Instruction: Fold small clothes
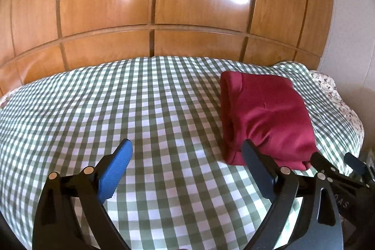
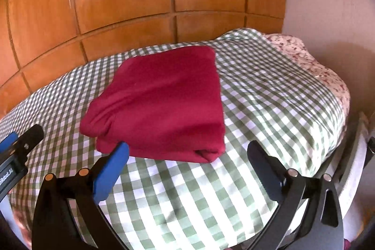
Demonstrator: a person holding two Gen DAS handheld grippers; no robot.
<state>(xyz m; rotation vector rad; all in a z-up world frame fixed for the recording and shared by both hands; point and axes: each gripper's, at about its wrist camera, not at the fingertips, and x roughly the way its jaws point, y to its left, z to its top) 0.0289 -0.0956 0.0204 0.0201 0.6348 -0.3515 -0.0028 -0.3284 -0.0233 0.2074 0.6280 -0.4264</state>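
The folded maroon garment [image 2: 161, 100] looks soft and light (floppy); pinch its near edge. Left gripper [image 1: 186, 154] and right gripper [image 2: 188, 156] gape empty.

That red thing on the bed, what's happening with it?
A person is folding small clothes with tongs in each hand. The red garment lies folded into a neat bundle on the green checked bedspread. The left tongs and right tongs are both open and hold nothing, hovering just short of the garment's near edge. The folding looks done, or nearly so.
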